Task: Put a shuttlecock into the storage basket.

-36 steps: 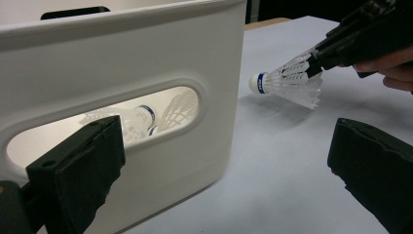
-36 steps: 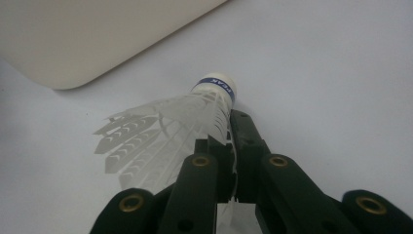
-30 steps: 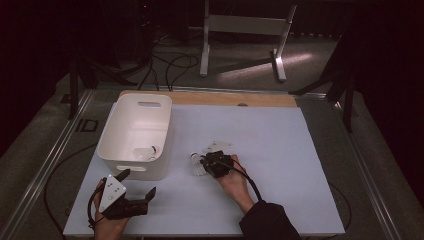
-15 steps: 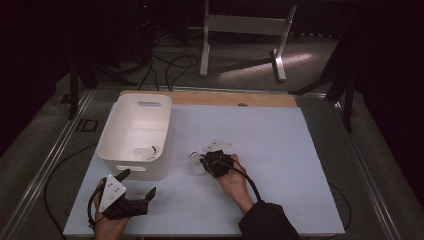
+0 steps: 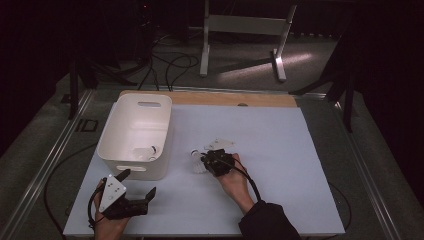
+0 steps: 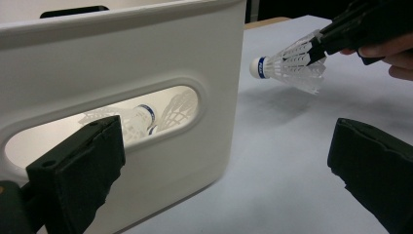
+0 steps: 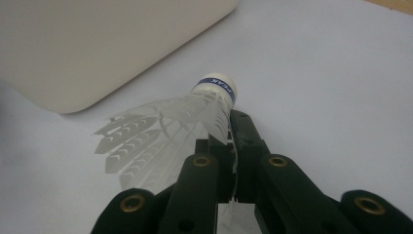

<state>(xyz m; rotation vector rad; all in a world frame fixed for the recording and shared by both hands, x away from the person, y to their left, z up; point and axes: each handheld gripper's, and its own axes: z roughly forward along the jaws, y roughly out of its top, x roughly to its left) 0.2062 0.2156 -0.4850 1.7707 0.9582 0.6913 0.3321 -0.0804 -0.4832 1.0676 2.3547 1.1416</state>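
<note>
**Right gripper clamped on shuttlecock, left gripper wide open**

Where any writing shows, it's on the dark blue band round the cork of the white plastic shuttlecock: small white letters in the right gripper view, too small for me to read reliably. No other labels I can make out.

My right gripper has its two black jaws pressed together on the skirt edge of that shuttlecock, cork pointing away from the camera. From the high view it sits near table centre, just right of the white rectangular plastic tub. The left gripper view shows the shuttlecock off the white table surface, shadow beneath it.

My left gripper is at the near-left table edge, jaws spread wide, nothing between them, aimed at the tub's handle slot.

Through that slot I see more blue-banded white shuttlecocks lying inside the tub.
</note>
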